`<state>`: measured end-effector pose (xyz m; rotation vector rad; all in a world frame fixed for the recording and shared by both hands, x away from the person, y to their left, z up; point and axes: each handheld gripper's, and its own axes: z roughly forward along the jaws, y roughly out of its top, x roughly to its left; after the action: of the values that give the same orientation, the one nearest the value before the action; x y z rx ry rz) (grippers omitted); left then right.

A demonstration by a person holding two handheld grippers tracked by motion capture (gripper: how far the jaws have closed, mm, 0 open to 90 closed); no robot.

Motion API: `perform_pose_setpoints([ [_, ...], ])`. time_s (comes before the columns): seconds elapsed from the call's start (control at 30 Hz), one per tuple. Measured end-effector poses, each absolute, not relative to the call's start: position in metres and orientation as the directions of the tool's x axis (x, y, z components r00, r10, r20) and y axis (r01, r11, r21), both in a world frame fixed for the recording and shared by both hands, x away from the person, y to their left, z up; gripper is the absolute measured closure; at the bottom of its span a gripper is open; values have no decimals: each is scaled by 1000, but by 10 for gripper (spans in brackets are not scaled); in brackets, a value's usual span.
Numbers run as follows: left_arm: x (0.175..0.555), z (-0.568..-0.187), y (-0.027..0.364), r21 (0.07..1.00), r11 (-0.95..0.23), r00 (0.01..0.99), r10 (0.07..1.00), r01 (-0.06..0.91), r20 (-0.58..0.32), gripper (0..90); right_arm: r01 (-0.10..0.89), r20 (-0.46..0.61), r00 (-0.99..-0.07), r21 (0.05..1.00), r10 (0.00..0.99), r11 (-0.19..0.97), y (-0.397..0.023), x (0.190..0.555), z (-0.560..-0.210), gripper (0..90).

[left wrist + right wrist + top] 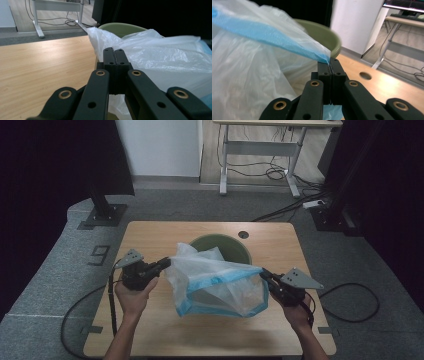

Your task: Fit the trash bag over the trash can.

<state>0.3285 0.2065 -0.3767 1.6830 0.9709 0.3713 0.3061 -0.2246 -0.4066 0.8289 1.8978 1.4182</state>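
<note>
Item: clear plastic bag (215, 280) with blue rim, stretched above the tabletop (150, 240) before the green bin (227, 247), my left tongs (162, 265) and right tongs (266, 275) each clenched on its edge, presumably spreading its mouth for lining.

Translucent white bag (215, 280) with blue band; green bin (235, 247); light-wood table (160, 235).

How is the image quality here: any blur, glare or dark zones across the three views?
High view: sharp on the table, with dark curtained sides. Left gripper view: glare on the wood, plastic bag bright but readable. Right gripper view: the bag and green bin look soft, the right gripper crisper.
</note>
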Motion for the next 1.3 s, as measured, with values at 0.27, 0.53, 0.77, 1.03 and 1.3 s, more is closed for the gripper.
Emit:
perform_pose_setpoints([
  [0.27, 343, -367, 203, 908, -74, 609, 764, 412, -214, 899, 108, -127, -583, 967, 803, 232, -224, 336, -379, 879],
  [0.53, 359, -366, 206, 900, -66, 599, 767, 430, -230, 900, 120, -152, -572, 956, 806, 266, -219, 363, -373, 878],
  [0.77, 374, -366, 208, 893, -58, 589, 770, 447, -245, 899, 126, -155, -569, 954, 808, 272, -216, 381, -369, 878],
  [1.03, 393, -367, 211, 885, -46, 574, 777, 462, -260, 900, 137, -169, -571, 945, 804, 296, -213, 402, -375, 877],
  [1.3, 409, -373, 209, 872, -44, 550, 791, 487, -267, 899, 178, -146, -567, 939, 811, 294, -210, 422, -386, 877],
])
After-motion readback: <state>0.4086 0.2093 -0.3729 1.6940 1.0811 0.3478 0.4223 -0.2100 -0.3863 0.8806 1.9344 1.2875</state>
